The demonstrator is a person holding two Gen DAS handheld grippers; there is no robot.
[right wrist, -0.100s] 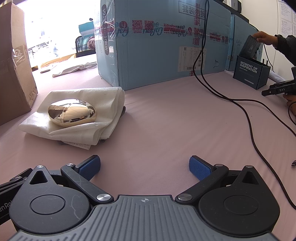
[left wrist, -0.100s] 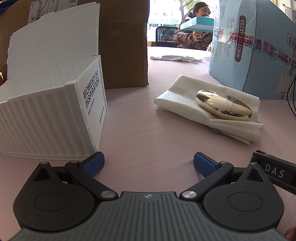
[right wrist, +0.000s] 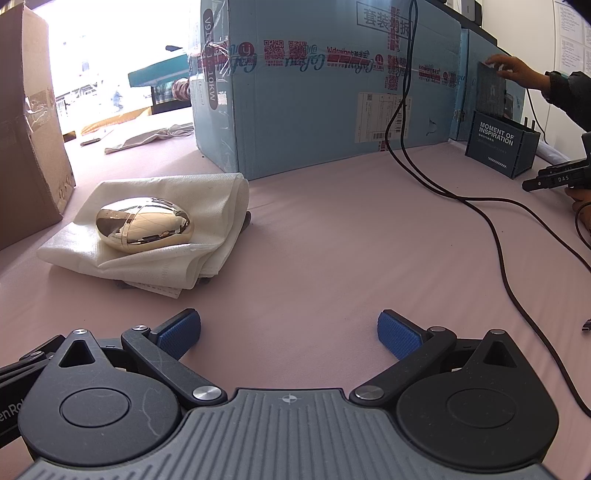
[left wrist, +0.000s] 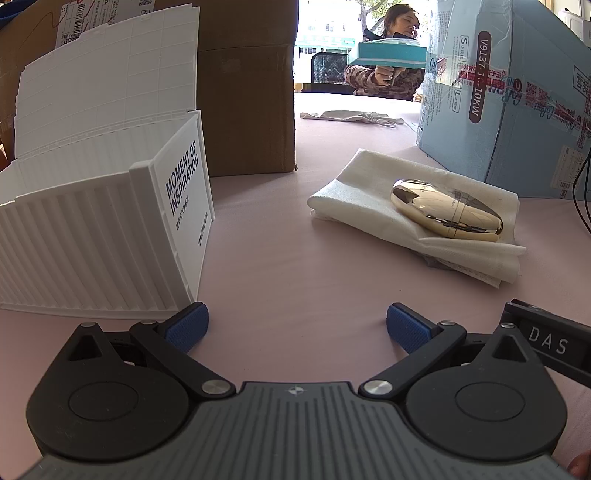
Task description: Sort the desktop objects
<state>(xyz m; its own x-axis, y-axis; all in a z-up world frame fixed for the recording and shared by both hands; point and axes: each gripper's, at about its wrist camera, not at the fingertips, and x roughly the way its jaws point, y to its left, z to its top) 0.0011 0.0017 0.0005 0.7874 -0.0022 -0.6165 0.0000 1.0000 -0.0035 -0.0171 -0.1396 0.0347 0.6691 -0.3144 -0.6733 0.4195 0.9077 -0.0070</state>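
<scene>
Stockroom-like workspace — taped shipping cartons (right wrist: pixel 332 85), cables (right wrist: pixel 480 206)

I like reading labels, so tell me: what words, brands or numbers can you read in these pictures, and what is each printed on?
"MOMENT OF INSPIRATION": end wall of the white crate; the small print under it is unreadable.
"MOMENT OF INSPIRATION": dark bin.
"DAS": black bar of the other claw tool.
"10KW", with "S" and "L" size marks: blue carton.
QR codes and Chinese characters on the carton's tape: too blurred.
Shipping label on the brown box: too small.
</scene>
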